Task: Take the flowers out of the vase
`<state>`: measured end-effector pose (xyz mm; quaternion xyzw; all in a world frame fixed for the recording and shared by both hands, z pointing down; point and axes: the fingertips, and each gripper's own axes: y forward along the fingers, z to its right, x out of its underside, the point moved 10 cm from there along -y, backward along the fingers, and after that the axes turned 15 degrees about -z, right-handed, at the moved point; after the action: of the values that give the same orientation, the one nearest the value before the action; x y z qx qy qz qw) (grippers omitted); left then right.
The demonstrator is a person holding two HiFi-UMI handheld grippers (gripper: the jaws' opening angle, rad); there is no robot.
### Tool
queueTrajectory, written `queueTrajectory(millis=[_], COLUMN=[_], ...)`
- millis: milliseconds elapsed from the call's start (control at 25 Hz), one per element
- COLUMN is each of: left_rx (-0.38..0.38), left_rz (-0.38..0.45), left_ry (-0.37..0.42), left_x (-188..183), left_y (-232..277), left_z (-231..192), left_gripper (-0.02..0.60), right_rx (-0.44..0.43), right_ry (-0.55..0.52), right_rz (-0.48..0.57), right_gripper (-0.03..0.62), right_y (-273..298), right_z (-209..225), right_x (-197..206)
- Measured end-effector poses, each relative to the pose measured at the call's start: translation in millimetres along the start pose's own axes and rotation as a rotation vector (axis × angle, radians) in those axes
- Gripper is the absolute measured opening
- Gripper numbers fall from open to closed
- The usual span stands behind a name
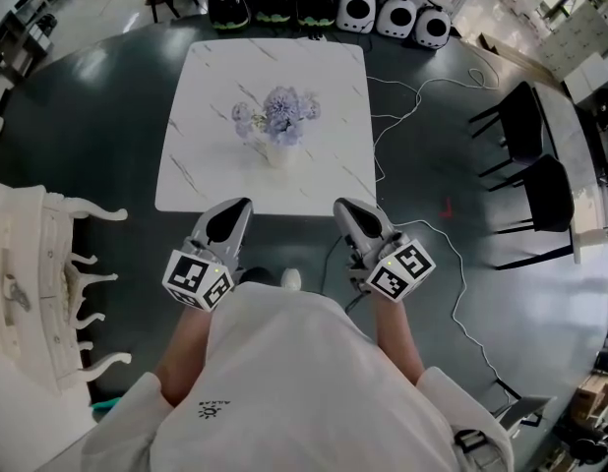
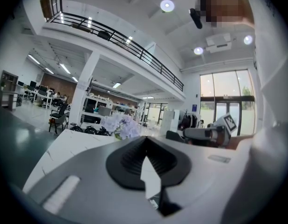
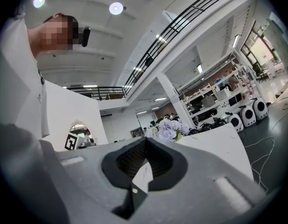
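Observation:
A bunch of pale purple and white flowers stands upright in a small white vase near the middle of a white marble table. My left gripper and right gripper are held side by side just short of the table's near edge, both pointing at the flowers and apart from them. Each has its jaws together with nothing between. The left gripper view shows the left gripper with the flowers ahead. The right gripper view shows the right gripper facing the flowers.
Two black chairs stand to the right of the table. A white carved piece of furniture is at the near left. A row of black and white rounded devices lines the floor beyond the table. White cables trail across the dark floor.

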<state>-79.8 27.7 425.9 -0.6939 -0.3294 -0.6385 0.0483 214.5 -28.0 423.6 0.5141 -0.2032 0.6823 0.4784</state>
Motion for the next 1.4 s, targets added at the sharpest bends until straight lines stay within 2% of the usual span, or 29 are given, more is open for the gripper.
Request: queueTrajectory(millis=[320, 600, 920, 1400], left_rx=[-0.015, 0.005, 0.015, 0.114], left_rz=[0.005, -0.004, -0.031, -0.081], left_ry=[0.002, 0.002, -0.006, 0.058], left_x=[-2, -5, -8, -16], left_y=[-2, 4, 17, 52], left_z=[-5, -23, -62, -103], left_gripper=[-0.012, -0.012, -0.012, -0.011], right_rx=[0.007, 0.022, 0.135, 0.275], right_ry=[-0.01, -0.021, -0.023, -0.127], right_rz=[-0.004, -0.017, 0.043, -0.006], right_gripper=[0.0, 0.0, 0.0, 0.002], right_y=[6, 24, 57, 101], right_z=[0, 0, 8, 13], right_x=[-2, -8, -19, -19])
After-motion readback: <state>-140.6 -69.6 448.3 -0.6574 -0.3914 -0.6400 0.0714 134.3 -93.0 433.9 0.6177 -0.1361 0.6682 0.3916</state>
